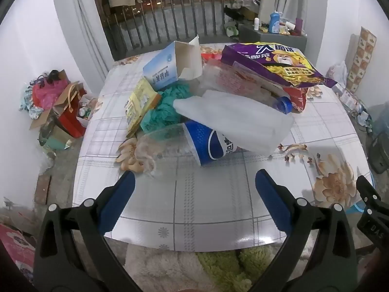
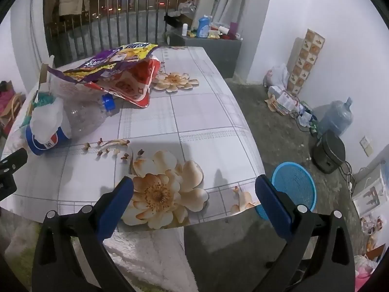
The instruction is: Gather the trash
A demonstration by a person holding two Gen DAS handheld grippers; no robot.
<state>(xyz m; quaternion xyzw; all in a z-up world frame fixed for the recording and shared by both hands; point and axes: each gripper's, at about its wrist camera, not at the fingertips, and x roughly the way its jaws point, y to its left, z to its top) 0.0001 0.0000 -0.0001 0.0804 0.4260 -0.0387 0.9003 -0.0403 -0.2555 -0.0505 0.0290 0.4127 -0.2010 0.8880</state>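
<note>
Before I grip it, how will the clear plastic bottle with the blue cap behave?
The clear plastic bottle looks empty, so it is probably light and may dent between the pads. It lies on its side under the snack bags, so it could roll on the smooth tablecloth once pulled free, and the bags may shift.

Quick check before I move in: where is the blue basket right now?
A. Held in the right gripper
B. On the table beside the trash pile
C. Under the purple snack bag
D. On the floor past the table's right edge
D: the blue basket sits on the floor beyond the table edge, behind the open, empty right gripper.
</note>
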